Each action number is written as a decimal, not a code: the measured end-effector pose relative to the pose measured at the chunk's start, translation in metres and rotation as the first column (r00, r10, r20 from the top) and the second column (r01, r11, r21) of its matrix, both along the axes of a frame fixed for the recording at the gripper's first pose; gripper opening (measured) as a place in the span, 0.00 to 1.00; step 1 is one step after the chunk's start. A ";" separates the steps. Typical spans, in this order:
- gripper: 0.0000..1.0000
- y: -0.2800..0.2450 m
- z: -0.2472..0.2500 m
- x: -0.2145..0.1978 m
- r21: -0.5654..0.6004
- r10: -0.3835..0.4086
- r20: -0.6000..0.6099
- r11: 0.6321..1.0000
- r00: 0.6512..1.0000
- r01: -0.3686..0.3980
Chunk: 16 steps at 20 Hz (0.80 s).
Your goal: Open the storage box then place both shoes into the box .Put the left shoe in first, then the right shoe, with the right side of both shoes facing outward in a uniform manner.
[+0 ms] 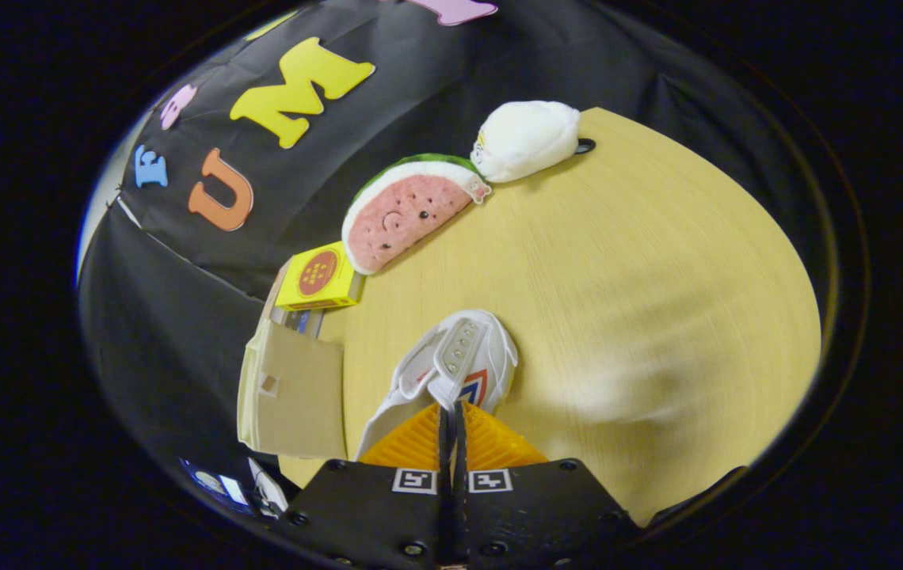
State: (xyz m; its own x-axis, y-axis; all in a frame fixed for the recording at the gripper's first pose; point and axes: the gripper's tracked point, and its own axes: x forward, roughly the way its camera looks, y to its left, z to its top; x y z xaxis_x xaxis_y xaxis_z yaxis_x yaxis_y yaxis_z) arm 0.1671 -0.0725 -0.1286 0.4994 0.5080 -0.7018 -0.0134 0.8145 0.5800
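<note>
The gripper (451,412) has its fingers squeezed tight on a white shoe (455,364), held over the wood table (657,261). A brown cardboard box (293,392) sits just beside the shoe

white shoe (459,364), pale yellow wood-grain table (657,301)

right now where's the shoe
In the gripper view the white shoe is pinched between the closed gripper fingers, over the wooden table, with the cardboard box close beside it.
</note>
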 end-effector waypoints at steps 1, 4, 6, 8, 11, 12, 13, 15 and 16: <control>0.00 0.004 -0.006 -0.007 -0.013 0.012 -0.028 1.000 1.000 -0.012; 0.00 0.010 -0.025 -0.020 -0.099 0.045 -0.066 0.994 0.997 -0.051; 0.00 0.011 -0.036 -0.026 -0.154 0.053 -0.079 0.986 0.995 -0.065; 0.00 0.013 -0.048 -0.032 -0.204 0.056 -0.102 0.976 0.993 -0.076; 0.00 0.019 -0.053 -0.033 -0.313 0.098 -0.057 0.943 0.994 -0.111; 0.05 0.016 -0.051 -0.031 -0.382 0.099 -0.043 0.918 0.994 -0.108; 0.09 0.018 -0.057 -0.031 -0.433 0.108 -0.035 0.894 0.994 -0.112; 0.13 0.005 -0.059 -0.025 -0.596 0.085 -0.018 0.799 0.996 -0.079; 0.21 -0.002 -0.060 -0.022 -0.674 0.080 -0.002 0.736 0.997 -0.060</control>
